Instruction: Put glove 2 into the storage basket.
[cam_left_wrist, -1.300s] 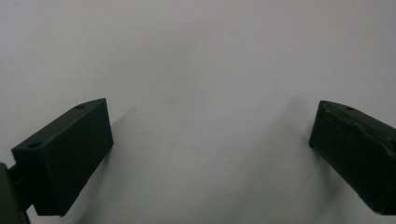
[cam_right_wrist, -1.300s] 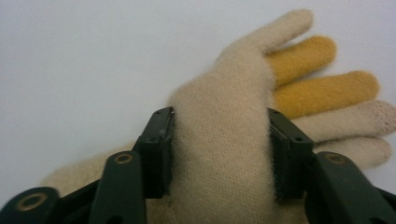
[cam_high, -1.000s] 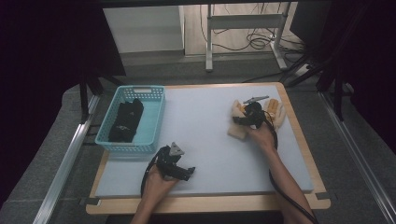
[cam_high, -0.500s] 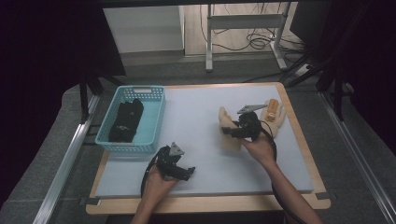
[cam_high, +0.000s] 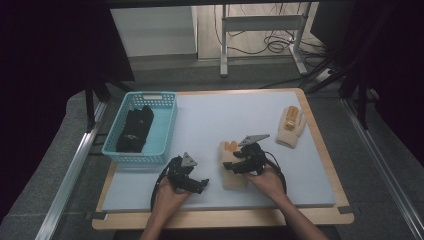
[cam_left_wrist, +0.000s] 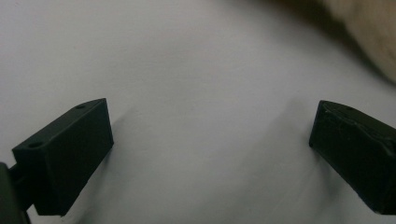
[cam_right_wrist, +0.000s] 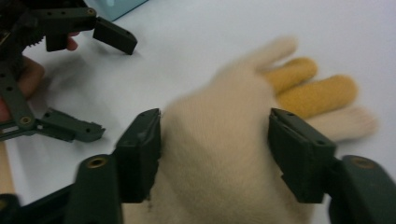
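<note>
A pale blue-grey surface (cam_high: 220, 120) on a wooden board fills the middle of the room, seen from above.

At its left edge stands a light blue plastic basket (cam_high: 165, 132) with a lattice wall. Inside it lies a dark, crumpled piece of black cloth (cam_high: 134, 129); what kind of garment it is cannot be made out.

Just right of the basket, near the front edge, the person's left hand holds the left gripper (cam_high: 197, 186) low over bare surface. In its own view the two black jaws stand wide apart with nothing between them, and a blurred cream edge shows at the upper right corner.

Beside it, nearly touching, is the right gripper (cam_high: 231, 165), held in the person's right hand. Its jaws have just been opening and now stand wide on either side of a cream knitted glove (cam_right_wrist: 224, 154) with orange-yellow fingers, which lies flat on the surface between them. The left jaw sits against the knit, the right jaw close by it; the glove is blurred, so whether it is still squeezed is hard to tell. The gripper covers much of the glove from above.

Well apart, near the far right edge, lies a second cream and orange glove (cam_high: 291, 126), alone.

Beyond the surface, metal frame legs and loose cables sit on the floor.
</note>
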